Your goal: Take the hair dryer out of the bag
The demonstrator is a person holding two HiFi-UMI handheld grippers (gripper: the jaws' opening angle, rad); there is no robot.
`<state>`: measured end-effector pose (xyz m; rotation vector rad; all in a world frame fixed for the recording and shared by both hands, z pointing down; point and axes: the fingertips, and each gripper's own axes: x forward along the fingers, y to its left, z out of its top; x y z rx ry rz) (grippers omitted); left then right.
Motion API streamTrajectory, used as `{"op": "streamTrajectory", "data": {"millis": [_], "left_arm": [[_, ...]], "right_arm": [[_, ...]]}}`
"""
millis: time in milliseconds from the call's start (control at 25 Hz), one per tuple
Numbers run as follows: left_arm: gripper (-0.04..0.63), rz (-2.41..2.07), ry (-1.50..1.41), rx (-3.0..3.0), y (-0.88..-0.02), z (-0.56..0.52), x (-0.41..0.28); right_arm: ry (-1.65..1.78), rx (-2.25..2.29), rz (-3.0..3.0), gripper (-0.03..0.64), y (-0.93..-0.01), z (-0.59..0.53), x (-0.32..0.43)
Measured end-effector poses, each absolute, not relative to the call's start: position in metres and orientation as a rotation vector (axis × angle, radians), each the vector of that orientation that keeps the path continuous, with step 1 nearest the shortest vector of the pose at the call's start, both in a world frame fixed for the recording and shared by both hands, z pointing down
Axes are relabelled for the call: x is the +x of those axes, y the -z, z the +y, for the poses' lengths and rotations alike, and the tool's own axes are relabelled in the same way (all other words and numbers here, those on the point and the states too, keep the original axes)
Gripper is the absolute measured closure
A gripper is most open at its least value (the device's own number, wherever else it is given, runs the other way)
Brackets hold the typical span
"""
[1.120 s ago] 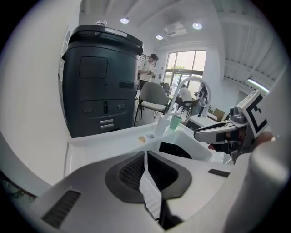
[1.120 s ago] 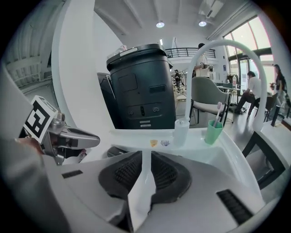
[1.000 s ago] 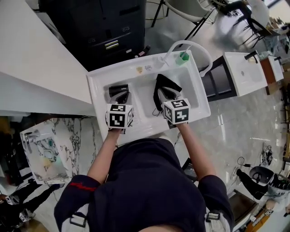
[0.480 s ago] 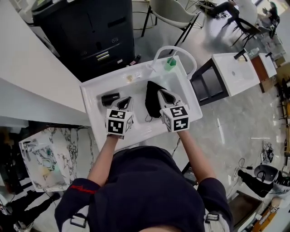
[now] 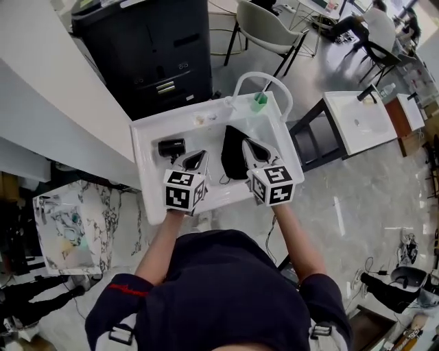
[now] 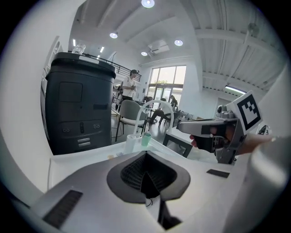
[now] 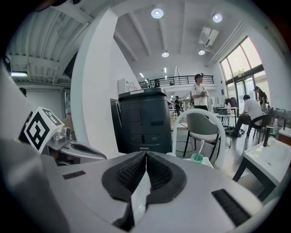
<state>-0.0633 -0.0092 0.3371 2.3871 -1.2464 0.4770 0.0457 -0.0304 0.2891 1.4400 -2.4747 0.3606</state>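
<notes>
In the head view a short black hair dryer point(image 5: 171, 147) lies in the white basin point(image 5: 147, 199), left of the black bag point(image 5: 233, 154). My left gripper point(image 5: 201, 155) hovers just right of the dryer, shut and empty. My right gripper point(image 5: 247, 143) hangs over the bag's right edge, and its jaws have just closed with nothing between them. The left gripper view shows the pads point(image 6: 146, 169) pressed together, and the right gripper point(image 6: 204, 127) at the right. In the right gripper view the pads point(image 7: 146, 166) also meet. Dryer and bag are hidden in both gripper views.
A green cup point(image 5: 258, 101) with a toothbrush stands at the basin's far edge under a white arched pipe point(image 5: 264, 74). A black cabinet point(image 5: 151, 48) stands behind, with a chair point(image 5: 264, 20) to its right. Another white basin point(image 5: 360, 120) stands to the right, a marble slab point(image 5: 68, 226) to the left.
Both grippers have risen and drawn back from the basin. The right gripper's jaws have shut and come off the bag. The dryer now lies alone, left of the left gripper.
</notes>
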Motion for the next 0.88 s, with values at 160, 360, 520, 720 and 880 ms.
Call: {"op": "streamTrajectory", "data": {"millis": [160, 360, 520, 720, 880], "left_arm": [[0.58, -1.272, -0.476, 2.405, -0.324, 0.011, -0.056], [0.58, -1.269, -0.433, 2.453, -0.303, 0.041, -0.04], [0.58, -1.269, -0.419, 2.469, -0.295, 0.064, -0.028], [0.58, -1.291, -0.415, 2.513, -0.285, 0.088, -0.018], [0.58, -1.298, -0.43, 2.533, -0.282, 0.106, -0.011]], "right_arm": [[-0.322, 1.411, -2.526, 0.581, -0.272, -0.009, 0.046], [-0.272, 1.402, -2.556, 0.581, -0.261, 0.02, 0.054], [-0.241, 1.405, -2.576, 0.583, -0.253, 0.042, 0.063], [-0.233, 1.386, -2.614, 0.583, -0.246, 0.067, 0.065], [-0.233, 1.389, -2.623, 0.583, -0.244, 0.083, 0.068]]}}
